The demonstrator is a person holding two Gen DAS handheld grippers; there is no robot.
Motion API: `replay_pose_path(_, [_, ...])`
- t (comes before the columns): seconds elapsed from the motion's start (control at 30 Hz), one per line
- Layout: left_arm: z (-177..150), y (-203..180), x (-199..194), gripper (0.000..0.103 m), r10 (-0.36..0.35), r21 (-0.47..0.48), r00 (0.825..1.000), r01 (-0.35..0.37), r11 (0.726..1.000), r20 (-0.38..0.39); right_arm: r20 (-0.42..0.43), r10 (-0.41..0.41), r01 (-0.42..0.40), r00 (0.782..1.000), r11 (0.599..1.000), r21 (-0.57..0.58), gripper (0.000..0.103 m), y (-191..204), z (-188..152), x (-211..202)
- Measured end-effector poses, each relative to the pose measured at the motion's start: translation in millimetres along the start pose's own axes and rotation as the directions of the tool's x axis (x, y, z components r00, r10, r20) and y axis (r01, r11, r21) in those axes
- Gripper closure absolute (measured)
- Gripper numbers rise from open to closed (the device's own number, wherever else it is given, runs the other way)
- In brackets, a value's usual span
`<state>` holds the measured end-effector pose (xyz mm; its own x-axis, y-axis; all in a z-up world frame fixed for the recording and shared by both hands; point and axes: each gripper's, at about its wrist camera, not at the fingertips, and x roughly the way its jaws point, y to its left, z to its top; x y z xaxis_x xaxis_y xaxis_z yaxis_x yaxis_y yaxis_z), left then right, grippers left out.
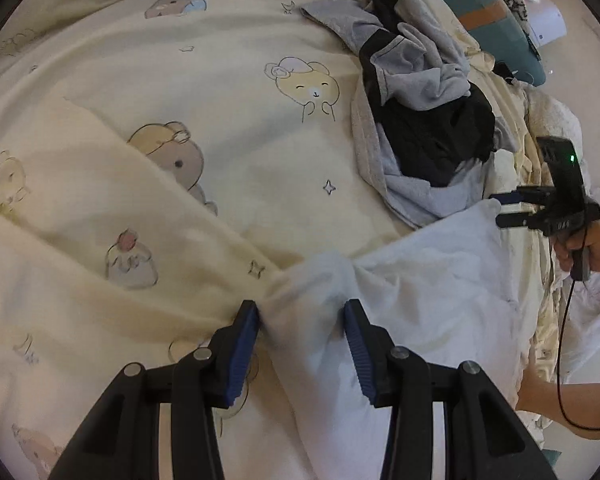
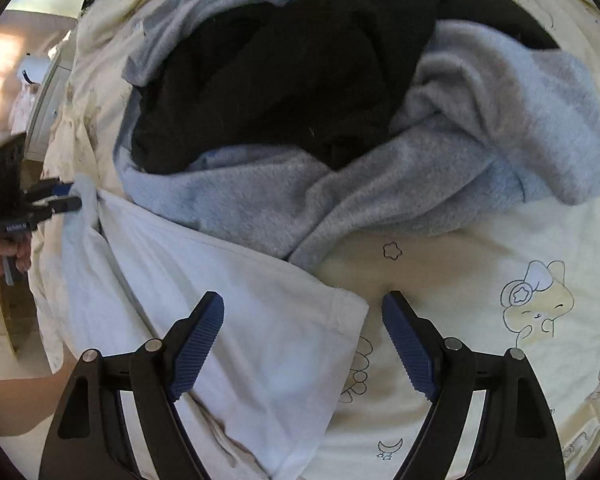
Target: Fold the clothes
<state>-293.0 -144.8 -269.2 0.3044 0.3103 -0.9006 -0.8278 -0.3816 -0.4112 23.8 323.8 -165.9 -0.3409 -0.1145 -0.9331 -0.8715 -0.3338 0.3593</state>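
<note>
The left gripper is clenched on a bunched fold of the white cotton garment, which lies along the near edge of the cream bedsheet printed with cartoon bears. The right gripper stands released, its blue ribbed pads straddling the garment's far corner, though whether they touch the cloth is hard to tell. Just beyond it sits a heap of grey fleece and black clothes.
</note>
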Motion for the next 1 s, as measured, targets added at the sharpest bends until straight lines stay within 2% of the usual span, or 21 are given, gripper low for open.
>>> replay_pose_path(0.03, [3, -1, 2, 0.058, 0.0, 0.002, 1.0, 0.0, 1.0, -0.003, -0.006, 0.001, -0.001, 1.0, 1.0, -0.01, 0.067, 0, -1, 1])
replay_pose_path(0.07, [5, -5, 2, 0.076, 0.006, 0.015, 1.0, -0.006, 1.0, 0.001, -0.012, 0.0, 0.0, 1.0, 1.0, -0.031, 0.077, 2, -2, 2])
replay_pose_path(0.1, [8, -11, 0, 0.099, 0.01, 0.043, 1.0, -0.01, 0.999, 0.015, -0.011, -0.001, 0.0, 1.0, 0.999, -0.05, 0.082, 5, -2, 0])
replay_pose_path(0.13, [10, -16, -2, 0.098, 0.025, 0.068, 0.999, -0.027, 0.997, 0.027, -0.001, 0.001, -0.001, 1.0, 0.998, -0.065, 0.087, 8, -2, -4])
replay_pose_path(0.17, [11, -20, -3, 0.099, 0.047, 0.077, 0.998, -0.049, 0.996, 0.029, 0.009, 0.003, -0.002, 1.0, 0.997, -0.081, 0.088, 11, -3, -8])
replay_pose_path(0.3, [13, -27, -18, 0.099, 0.05, 0.078, 0.997, -0.053, 0.995, 0.052, 0.043, 0.015, -0.01, 0.999, 0.995, -0.104, 0.09, 18, -8, -34])
replay_pose_path(0.37, [12, -30, -27, 0.099, 0.036, 0.072, 0.997, -0.041, 0.997, 0.066, 0.05, 0.02, -0.014, 0.999, 0.993, -0.118, 0.09, 19, -10, -47])
replay_pose_path(0.47, [7, -46, -41, 0.099, 0.036, 0.124, 0.995, -0.047, 0.991, 0.093, 0.06, 0.034, -0.025, 0.998, 0.989, -0.144, 0.091, 26, -16, -66])
replay_pose_path(0.63, [-12, -68, -73, 0.099, -0.015, 0.177, 0.993, -0.006, 0.984, 0.115, 0.062, 0.068, -0.054, 0.996, 0.977, -0.205, 0.091, 51, -32, -97])
replay_pose_path(0.8, [-43, -99, -108, 0.099, -0.084, 0.249, 0.994, 0.063, 0.966, 0.074, 0.023, 0.094, -0.085, 0.995, 0.963, -0.256, 0.091, 76, -61, -121])
replay_pose_path(0.93, [-81, -129, -125, 0.099, -0.088, 0.386, 0.996, 0.093, 0.918, -0.03, -0.043, 0.108, -0.115, 0.993, 0.96, -0.255, 0.091, 85, -103, -136])
replay_pose_path(1.0, [-99, -138, -127, 0.099, -0.1, 0.411, 0.991, 0.127, 0.903, -0.086, -0.073, 0.115, -0.13, 0.991, 0.959, -0.253, 0.091, 89, -125, -142])
